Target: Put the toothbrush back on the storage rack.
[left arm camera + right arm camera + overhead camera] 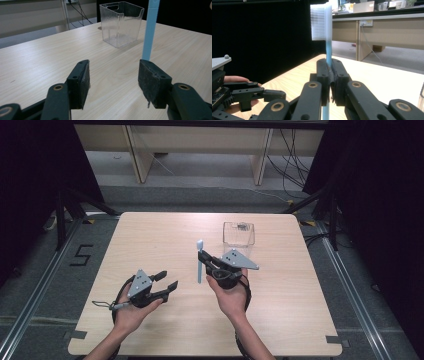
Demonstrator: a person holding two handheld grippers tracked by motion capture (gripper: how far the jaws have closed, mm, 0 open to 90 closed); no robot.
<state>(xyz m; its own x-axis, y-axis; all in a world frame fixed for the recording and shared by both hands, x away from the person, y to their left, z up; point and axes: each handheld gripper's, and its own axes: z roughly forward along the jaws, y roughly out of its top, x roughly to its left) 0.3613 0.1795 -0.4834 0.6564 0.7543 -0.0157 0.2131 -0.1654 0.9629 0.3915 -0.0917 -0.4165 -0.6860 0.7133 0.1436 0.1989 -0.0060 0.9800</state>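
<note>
My right gripper (pixel 202 256) is shut on a light blue toothbrush (pixel 199 262), held upright near the middle of the table. In the right gripper view the jaws (pixel 329 75) pinch the handle, and the white bristle head (pixel 320 22) stands above them. The left gripper (pixel 166 281) hovers open at the left front, with nothing between its pads (pixel 81 82). In the left gripper view the toothbrush handle (pixel 150 32) rises just beyond the right pad. A clear ribbed plastic bin (pixel 238 233) stands empty at the back right of the table (pixel 150 235).
The left gripper (pixel 242 96) and a hand appear at the lower left of the right gripper view. Beyond the table are wooden desk legs (pixel 137 155), cables (pixel 292 165) on the floor and black curtains at both sides.
</note>
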